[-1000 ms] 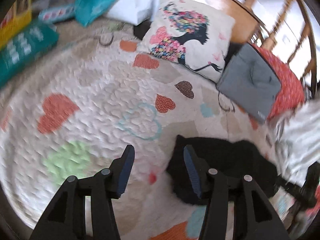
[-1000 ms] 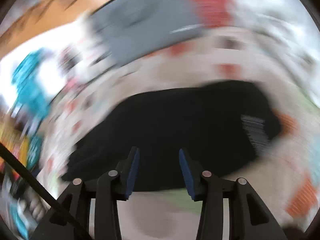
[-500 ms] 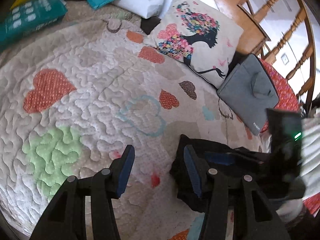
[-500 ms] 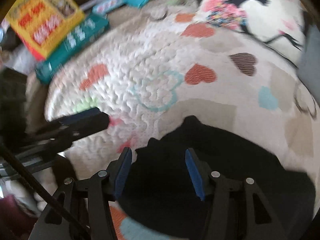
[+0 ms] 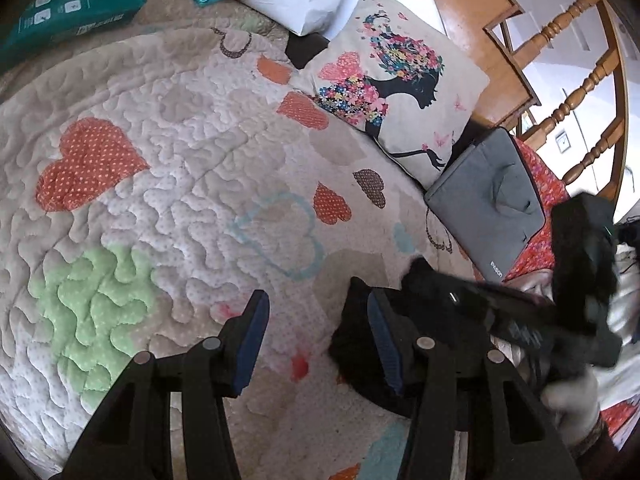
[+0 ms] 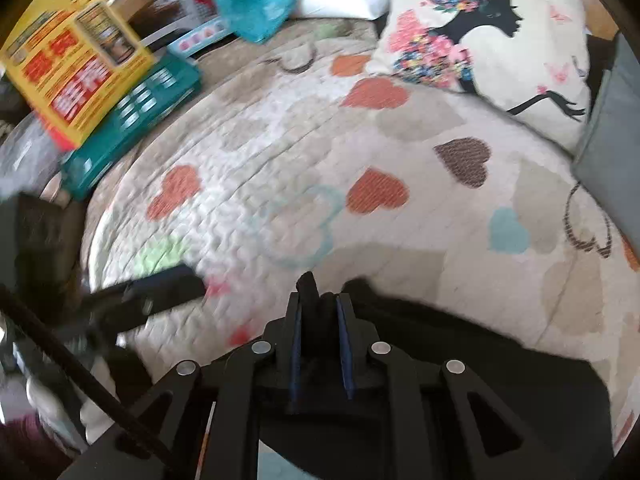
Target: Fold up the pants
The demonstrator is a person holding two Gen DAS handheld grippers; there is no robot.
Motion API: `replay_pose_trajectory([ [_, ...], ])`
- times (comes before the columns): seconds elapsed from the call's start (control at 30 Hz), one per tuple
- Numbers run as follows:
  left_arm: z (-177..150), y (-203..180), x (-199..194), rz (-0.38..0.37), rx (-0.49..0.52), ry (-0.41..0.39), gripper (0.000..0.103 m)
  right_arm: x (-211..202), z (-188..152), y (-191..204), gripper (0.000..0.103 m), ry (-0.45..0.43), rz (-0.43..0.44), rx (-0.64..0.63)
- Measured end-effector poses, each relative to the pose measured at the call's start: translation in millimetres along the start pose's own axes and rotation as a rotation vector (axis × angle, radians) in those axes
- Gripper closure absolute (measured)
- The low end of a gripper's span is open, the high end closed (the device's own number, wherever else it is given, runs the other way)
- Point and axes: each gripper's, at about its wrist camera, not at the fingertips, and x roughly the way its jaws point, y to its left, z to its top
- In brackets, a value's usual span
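The right gripper (image 6: 319, 312) is pinching a corner of the black pants (image 6: 460, 344), jaws nearly together with a bit of fabric poking out on top. The pants are sitting bunched at about 5 o'clock on the heart quilt (image 5: 192, 184) in the left view. The left gripper (image 5: 316, 320) is hovering wide apart, holding nothing, just beside the pants' edge. My worry: it's only grabbing a small tuft, so I'm guessing a quick pull slips it free, or drags the whole bundle and messes up the fold.
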Motion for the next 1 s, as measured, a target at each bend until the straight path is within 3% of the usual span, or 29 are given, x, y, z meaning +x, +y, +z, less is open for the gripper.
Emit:
replay_pose_trajectory([
  [0.13,-1,-2,3,0.008,0.016,0.011,0.053,36,12,-15,0.084,0.073,0.007,0.096],
  [0.23,-2,-3,5,0.016,0.026,0.015,0.053,59,11,-21,0.063,0.137,0.066,0.146],
  [0.3,-3,-5,5,0.019,0.037,0.013,0.053,50,12,-25,0.059,0.088,0.117,0.186],
  [0.37,-4,-8,6,0.022,0.054,0.009,0.053,20,13,-37,0.056,-0.023,0.181,0.266],
  [0.5,-12,-26,17,0.036,0.137,0.041,0.053,-24,-7,-68,0.056,-0.113,0.141,0.350],
  [0.6,-27,-50,33,0.070,0.245,0.084,0.052,-32,-36,-99,0.055,-0.085,0.106,0.401],
  [0.73,-53,-70,64,0.127,0.355,0.200,0.051,-24,-72,-149,0.055,-0.026,0.008,0.528],
  [0.8,-61,-71,71,0.183,0.393,0.220,0.051,-24,-82,-178,0.057,-0.013,-0.126,0.562],
  [0.9,-63,-72,69,0.198,0.414,0.211,0.049,-48,-91,-215,0.057,-0.037,-0.418,0.597],
  [1.0,-61,-70,66,0.187,0.400,0.206,0.049,-81,-98,-239,0.055,-0.121,-0.371,0.681],
])
